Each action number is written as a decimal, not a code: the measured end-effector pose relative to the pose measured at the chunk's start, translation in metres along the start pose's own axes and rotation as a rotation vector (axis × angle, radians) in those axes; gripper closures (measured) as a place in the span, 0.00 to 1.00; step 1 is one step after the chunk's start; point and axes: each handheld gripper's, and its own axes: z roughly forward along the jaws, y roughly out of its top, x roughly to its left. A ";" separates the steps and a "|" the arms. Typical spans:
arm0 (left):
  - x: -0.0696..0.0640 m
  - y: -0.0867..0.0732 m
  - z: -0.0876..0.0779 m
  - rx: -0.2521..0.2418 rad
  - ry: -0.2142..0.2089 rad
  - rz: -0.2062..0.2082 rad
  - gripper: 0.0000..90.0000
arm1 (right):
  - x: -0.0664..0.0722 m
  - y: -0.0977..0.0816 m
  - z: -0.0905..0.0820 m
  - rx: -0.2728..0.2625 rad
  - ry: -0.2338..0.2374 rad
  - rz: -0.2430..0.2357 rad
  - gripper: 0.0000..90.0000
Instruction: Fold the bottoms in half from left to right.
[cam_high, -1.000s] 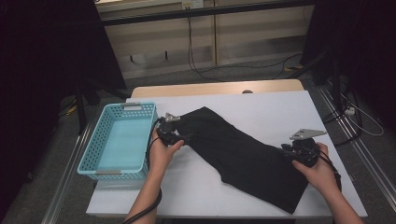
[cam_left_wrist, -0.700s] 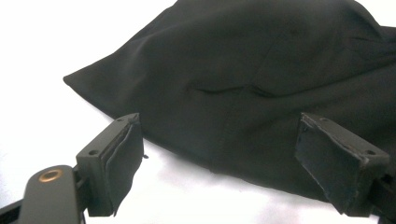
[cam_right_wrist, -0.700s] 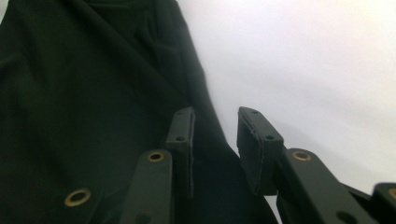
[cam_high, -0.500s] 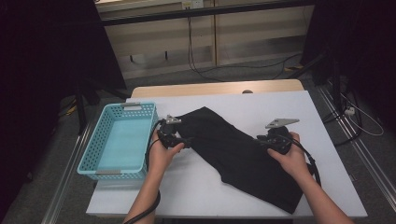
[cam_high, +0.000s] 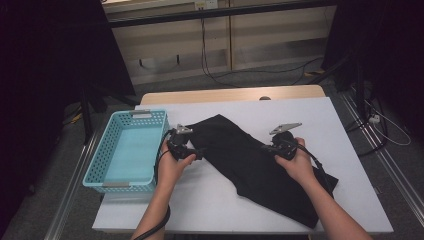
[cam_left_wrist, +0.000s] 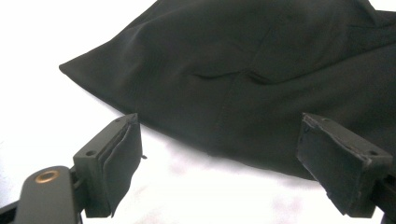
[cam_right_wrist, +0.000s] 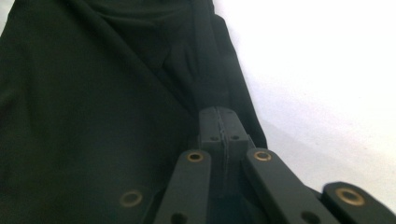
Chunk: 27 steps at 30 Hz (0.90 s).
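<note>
A black garment (cam_high: 240, 155) lies spread at a slant across the white table (cam_high: 210, 205). My left gripper (cam_high: 198, 153) sits at its upper left edge, jaws open wide. In the left gripper view the garment (cam_left_wrist: 233, 60) has its hem just past that gripper (cam_left_wrist: 222, 123), with nothing pinched. My right gripper (cam_high: 266, 148) rests on the garment's middle, pointing left. Its jaws have just been closing and now stand shut. In the right gripper view this gripper (cam_right_wrist: 219, 113) has its pads pressed together on top of the garment (cam_right_wrist: 93, 116), and no fabric shows between them.
A light blue perforated basket (cam_high: 100, 172) stands at the table's left edge, close to my left hand. Bare white table (cam_high: 340, 130) lies right of the garment and along the front. Beyond the table are a wooden ledge and cables on the floor.
My right gripper has travelled left from the garment's lower right end to its middle. The left gripper has stayed put.
</note>
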 end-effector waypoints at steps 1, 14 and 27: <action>0.000 0.000 -0.001 0.004 -0.005 0.002 0.17 | -0.001 0.001 -0.001 -0.003 0.004 0.007 1.00; 0.002 -0.001 -0.005 -0.011 0.000 -0.008 0.17 | -0.008 0.008 -0.004 -0.075 0.008 0.079 0.89; 0.000 -0.003 -0.007 -0.008 0.000 -0.009 0.17 | -0.003 0.010 0.008 -0.041 0.034 0.023 1.00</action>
